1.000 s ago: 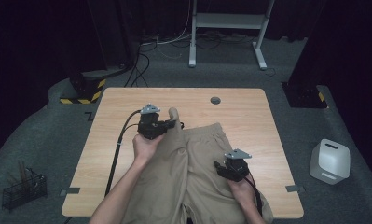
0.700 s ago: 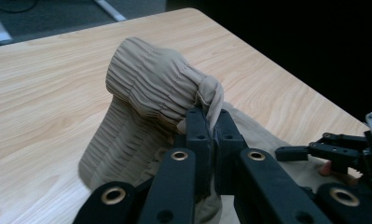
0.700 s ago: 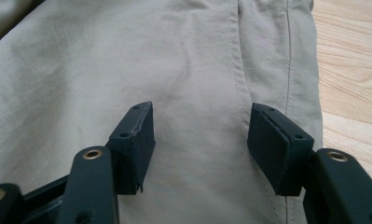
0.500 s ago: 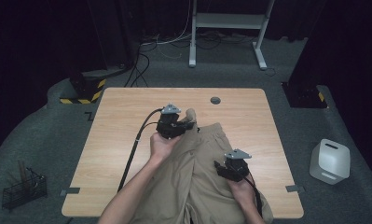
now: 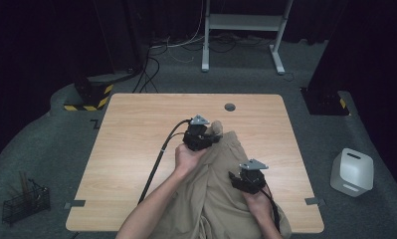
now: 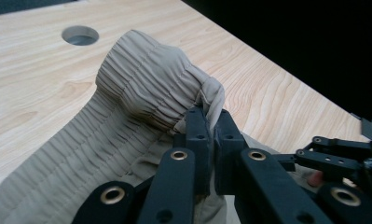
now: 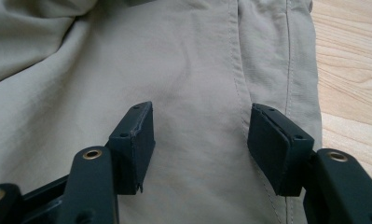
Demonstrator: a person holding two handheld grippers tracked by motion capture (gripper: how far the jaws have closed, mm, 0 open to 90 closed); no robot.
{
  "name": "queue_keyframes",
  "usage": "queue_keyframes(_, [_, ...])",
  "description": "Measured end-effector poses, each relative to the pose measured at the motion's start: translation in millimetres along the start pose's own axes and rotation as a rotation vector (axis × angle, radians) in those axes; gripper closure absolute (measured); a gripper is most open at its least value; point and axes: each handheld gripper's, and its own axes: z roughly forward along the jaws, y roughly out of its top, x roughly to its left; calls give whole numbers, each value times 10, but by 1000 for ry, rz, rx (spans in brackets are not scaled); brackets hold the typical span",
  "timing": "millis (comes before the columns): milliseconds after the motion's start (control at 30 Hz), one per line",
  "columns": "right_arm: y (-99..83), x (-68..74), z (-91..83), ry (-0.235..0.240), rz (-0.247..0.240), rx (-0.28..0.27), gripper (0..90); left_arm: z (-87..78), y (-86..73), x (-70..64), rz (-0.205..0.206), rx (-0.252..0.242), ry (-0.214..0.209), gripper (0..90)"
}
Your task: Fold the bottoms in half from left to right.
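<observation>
A pair of khaki trousers (image 5: 213, 189) lies on the wooden table (image 5: 136, 134), running from the near edge toward the middle. My left gripper (image 5: 206, 139) is shut on the gathered elastic waistband (image 6: 151, 84), which bunches up just past its jaws (image 6: 207, 130). My right gripper (image 5: 241, 181) rests low over the smooth trouser cloth (image 7: 183, 60) near a stitched seam (image 7: 237, 79). Its jaws stand open with only flat cloth between them. In the left gripper view the right gripper (image 6: 342, 156) shows at the lower right.
A round cable hole (image 5: 230, 107) sits near the table's far edge. A white box (image 5: 352, 172) stands on the floor to the right, a black wire basket (image 5: 24, 201) at lower left. A metal stand (image 5: 241, 25) is behind the table.
My left gripper has carried the waistband to the right and a little nearer, folding the trousers over. The right gripper has stayed in place.
</observation>
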Motion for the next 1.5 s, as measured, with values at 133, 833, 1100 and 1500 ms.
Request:
queue_keyframes(133, [0, 1, 0, -1, -1, 0, 410, 155, -45, -9, -3, 37, -1, 868])
queue_keyframes(833, [-1, 5, -1, -2, -1, -1, 410, -192, -134, 63, 14, 52, 32, 429])
queue_keyframes(1100, [1, -10, 2, 7, 9, 2, 410, -507, -406, 66, 22, 48, -21, 387])
queue_keyframes(1500, [3, 27, -224, 36, -14, 15, 412, -502, -1103, -83, 2, 92, -24, 400])
